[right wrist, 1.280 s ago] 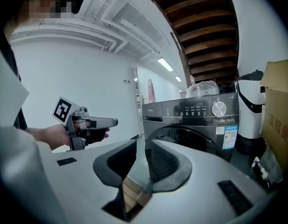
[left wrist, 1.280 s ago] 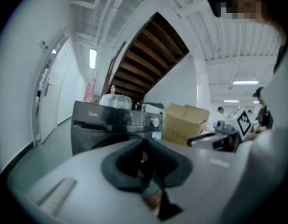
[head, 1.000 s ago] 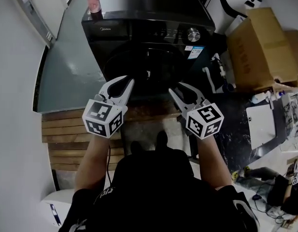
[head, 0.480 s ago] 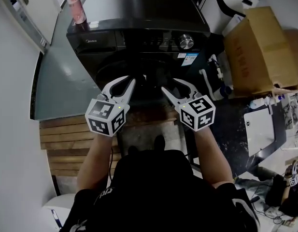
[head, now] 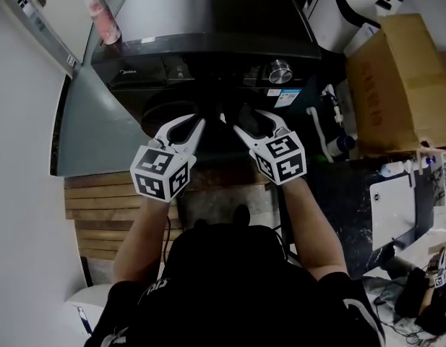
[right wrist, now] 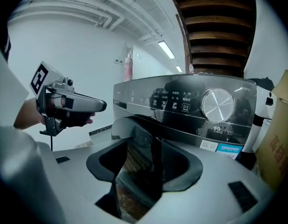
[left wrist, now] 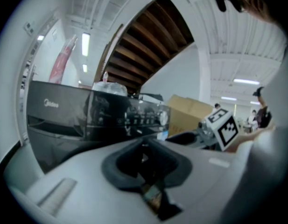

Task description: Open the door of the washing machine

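Nearest the camera, two forearms are seen stretched out over a slatted wooden platform (head: 100,208), a gripper held in each hand. The left gripper (head: 196,127) is held with its jaws drawn together at the tips, and nothing is gripped by them. The right gripper (head: 249,123) has just been opening its jaws, which are now spread wide. Nothing is pinched between its pads, and only the dark front of the washing machine (head: 208,20) is seen through the gap. Both grippers are pointed at the round door (head: 165,110), which is set in that front below the control panel and appears closed. A silver dial (head: 280,71) is seen on the panel's right. A pink bottle (head: 100,13) is stood on the machine's top, and a cardboard box (head: 396,85) is placed off to the right.
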Demonstrator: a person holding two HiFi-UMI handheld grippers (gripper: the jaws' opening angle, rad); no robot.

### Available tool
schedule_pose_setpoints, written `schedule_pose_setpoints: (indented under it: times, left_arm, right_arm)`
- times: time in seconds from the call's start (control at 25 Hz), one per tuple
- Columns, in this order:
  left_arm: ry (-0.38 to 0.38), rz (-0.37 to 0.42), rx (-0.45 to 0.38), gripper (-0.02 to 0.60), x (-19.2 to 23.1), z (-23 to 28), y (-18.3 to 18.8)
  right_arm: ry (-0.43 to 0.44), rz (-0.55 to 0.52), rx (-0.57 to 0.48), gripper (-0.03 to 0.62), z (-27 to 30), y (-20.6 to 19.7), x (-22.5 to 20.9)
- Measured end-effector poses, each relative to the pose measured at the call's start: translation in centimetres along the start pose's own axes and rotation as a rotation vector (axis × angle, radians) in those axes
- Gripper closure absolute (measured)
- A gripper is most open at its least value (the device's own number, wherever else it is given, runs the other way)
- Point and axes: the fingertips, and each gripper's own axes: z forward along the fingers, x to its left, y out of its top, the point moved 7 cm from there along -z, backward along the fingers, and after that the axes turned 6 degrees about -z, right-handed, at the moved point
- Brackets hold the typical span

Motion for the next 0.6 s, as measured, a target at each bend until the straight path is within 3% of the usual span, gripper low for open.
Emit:
schedule_pose_setpoints:
  times: [0.24,0.6]
  left_arm:
    - [0.023,0.032,0.021,0.534,0.4,1.6,0.1]
    - [0.049,0.013,0.039,0.535,1.1,2.3,-0.5]
  right_arm:
    - [0.004,-0.041,0.089,0.345,2.3,-1.4,-2.8]
    - [0.017,-0.074,0.28,0.345,3.8,-4.6,-5.9]
